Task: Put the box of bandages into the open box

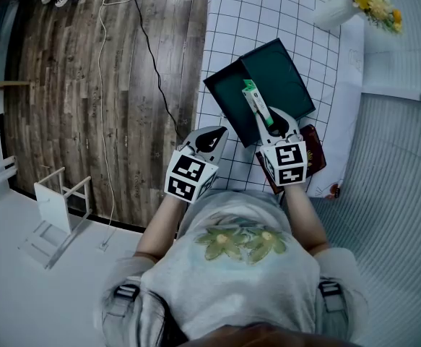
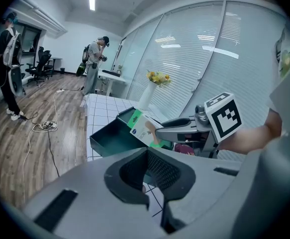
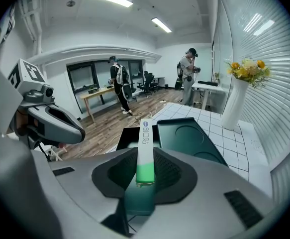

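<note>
A dark green open box (image 1: 228, 96) lies on the white checked tablecloth, its lid (image 1: 279, 78) spread open beside it. My right gripper (image 1: 269, 119) is shut on a slim green and white box of bandages (image 1: 252, 96) and holds it just over the open box. In the right gripper view the bandage box (image 3: 145, 138) stands edge-on between the pads (image 3: 167, 166), with the open box (image 3: 130, 136) beyond. My left gripper (image 1: 214, 136) hovers left of it near the table's front edge, jaws together and empty. In the left gripper view, the bandage box (image 2: 144, 130) and open box (image 2: 110, 138) lie ahead of it.
A white vase with yellow flowers (image 1: 344, 7) stands at the far right of the table. A dark red booklet (image 1: 315, 156) lies under my right gripper. The wooden floor to the left has cables (image 1: 152, 56) and a white stool (image 1: 55, 201). People stand in the background (image 3: 117, 86).
</note>
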Tool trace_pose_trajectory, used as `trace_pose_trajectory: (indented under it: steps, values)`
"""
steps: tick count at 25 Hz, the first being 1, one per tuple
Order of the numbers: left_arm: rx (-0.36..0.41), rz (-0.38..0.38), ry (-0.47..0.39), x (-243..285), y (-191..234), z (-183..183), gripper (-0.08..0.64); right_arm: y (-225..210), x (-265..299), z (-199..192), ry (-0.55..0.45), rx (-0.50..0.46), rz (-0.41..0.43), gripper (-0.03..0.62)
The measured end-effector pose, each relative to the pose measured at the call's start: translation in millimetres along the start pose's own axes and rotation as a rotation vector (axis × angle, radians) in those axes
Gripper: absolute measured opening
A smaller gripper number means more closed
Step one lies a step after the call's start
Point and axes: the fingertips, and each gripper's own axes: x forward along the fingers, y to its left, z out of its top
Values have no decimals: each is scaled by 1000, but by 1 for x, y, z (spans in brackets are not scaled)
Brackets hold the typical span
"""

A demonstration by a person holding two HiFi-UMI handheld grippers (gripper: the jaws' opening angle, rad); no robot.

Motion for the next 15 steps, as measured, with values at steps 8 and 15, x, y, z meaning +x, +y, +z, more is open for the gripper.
trace_pose_trajectory:
  steps: [8, 15]
  values:
    - [2, -5, 15, 3, -1, -1, 5, -1, 9, -9, 25, -9, 10, 91]
    - [0, -2, 14, 5, -1, -1, 5, -1, 17, -15, 39, -18, 18, 91]
